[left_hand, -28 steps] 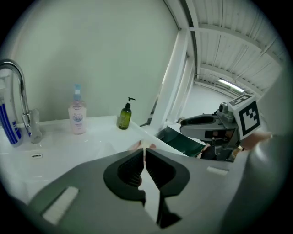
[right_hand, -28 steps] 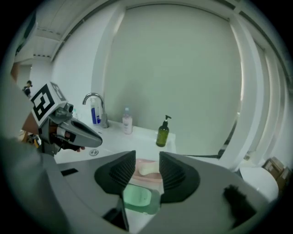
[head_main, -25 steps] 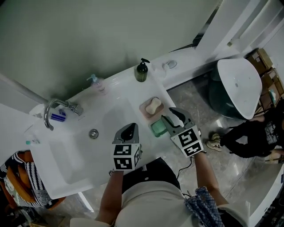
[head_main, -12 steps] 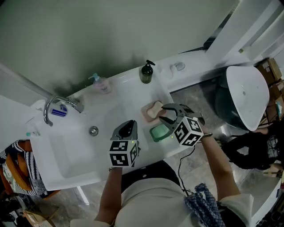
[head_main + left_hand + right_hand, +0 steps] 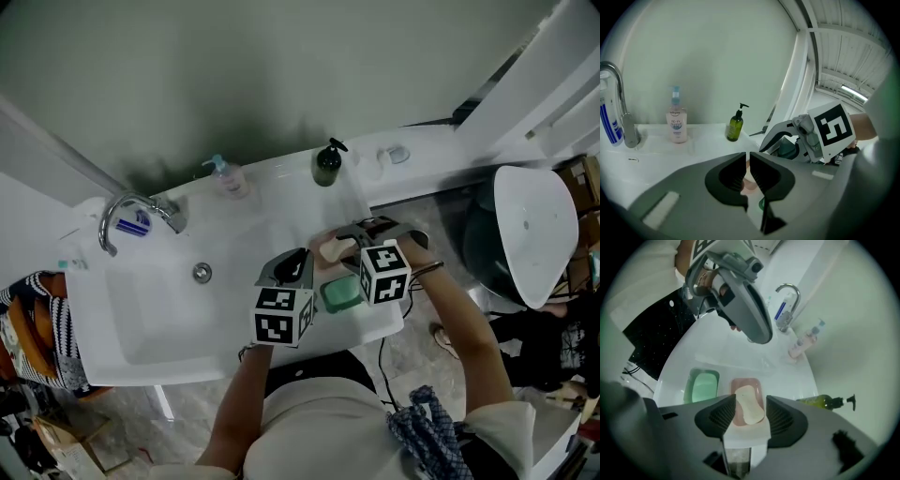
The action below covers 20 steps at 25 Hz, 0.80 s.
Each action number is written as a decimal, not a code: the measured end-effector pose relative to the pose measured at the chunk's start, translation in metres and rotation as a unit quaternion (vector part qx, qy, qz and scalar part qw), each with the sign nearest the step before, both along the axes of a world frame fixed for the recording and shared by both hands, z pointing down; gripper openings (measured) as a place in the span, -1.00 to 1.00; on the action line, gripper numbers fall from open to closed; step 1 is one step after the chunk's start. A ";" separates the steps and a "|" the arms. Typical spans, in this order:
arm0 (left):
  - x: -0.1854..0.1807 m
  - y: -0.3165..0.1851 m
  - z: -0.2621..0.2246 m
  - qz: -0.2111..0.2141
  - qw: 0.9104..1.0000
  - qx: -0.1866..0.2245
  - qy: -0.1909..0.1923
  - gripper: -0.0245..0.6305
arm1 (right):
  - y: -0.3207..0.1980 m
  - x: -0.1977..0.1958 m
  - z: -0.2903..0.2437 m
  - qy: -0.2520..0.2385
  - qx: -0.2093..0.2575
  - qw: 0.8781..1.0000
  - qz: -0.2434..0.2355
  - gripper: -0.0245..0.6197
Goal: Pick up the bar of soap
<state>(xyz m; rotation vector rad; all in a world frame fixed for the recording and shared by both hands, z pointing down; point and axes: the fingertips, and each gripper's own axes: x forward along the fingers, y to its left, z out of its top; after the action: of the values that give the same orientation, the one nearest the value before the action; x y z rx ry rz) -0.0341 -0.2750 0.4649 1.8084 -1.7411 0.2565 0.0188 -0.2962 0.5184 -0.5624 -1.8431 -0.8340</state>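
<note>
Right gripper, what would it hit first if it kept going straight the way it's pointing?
Probably the bar of soap in its pink dish, in line between the jaws of the right gripper, which have just been opening; remaining distance is unclear.

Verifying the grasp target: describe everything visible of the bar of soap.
The cream, rounded oblong bar of soap looks smooth, matte and whole. It lies flat, slightly askew, in the pink rectangular soap dish on the white counter, beside a green dish. Only the pink dish appears to touch it. The right tongs, jaws just opened wider, frame it from above without gripping it.
</note>
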 end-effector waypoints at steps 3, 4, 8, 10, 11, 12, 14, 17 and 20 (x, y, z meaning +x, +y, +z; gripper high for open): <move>-0.004 0.004 0.004 -0.013 1.000 -0.009 -0.001 -0.82 | -0.002 0.003 0.014 0.037 0.013 0.998 -0.046 -0.31; -0.006 0.005 0.005 -0.017 1.000 -0.011 0.000 -0.82 | -0.004 0.004 0.019 0.048 0.020 0.997 -0.063 -0.31; -0.011 0.009 0.009 -0.032 0.999 -0.016 0.002 -0.82 | -0.010 0.004 0.034 0.073 0.028 0.992 -0.101 -0.30; -0.013 0.009 0.012 -0.039 0.999 -0.019 0.001 -0.80 | -0.009 0.003 0.037 0.081 0.025 0.990 -0.112 -0.30; -0.014 0.009 0.013 -0.043 0.999 -0.020 0.000 -0.79 | -0.009 0.001 0.040 0.085 0.027 0.989 -0.121 -0.30; -0.015 0.008 0.013 -0.046 0.999 -0.020 0.000 -0.78 | -0.008 0.000 0.043 0.088 0.029 0.987 -0.130 -0.30; -0.015 0.007 0.014 -0.047 0.999 -0.021 0.000 -0.78 | -0.009 -0.003 0.050 0.096 0.033 0.985 -0.143 -0.30; -0.016 0.008 0.016 -0.050 0.998 -0.025 -0.002 -0.77 | -0.009 -0.003 0.059 0.114 0.037 0.981 -0.156 -0.30; -0.024 0.016 0.023 -0.066 0.997 -0.037 -0.002 -0.77 | -0.006 -0.002 0.066 0.131 0.034 0.977 -0.165 -0.30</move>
<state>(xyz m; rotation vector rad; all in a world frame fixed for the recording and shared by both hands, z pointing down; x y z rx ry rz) -0.0580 -0.2595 0.4881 1.6344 -1.8202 0.2679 0.0171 -0.3022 0.5849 -0.9075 -1.4954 -0.9851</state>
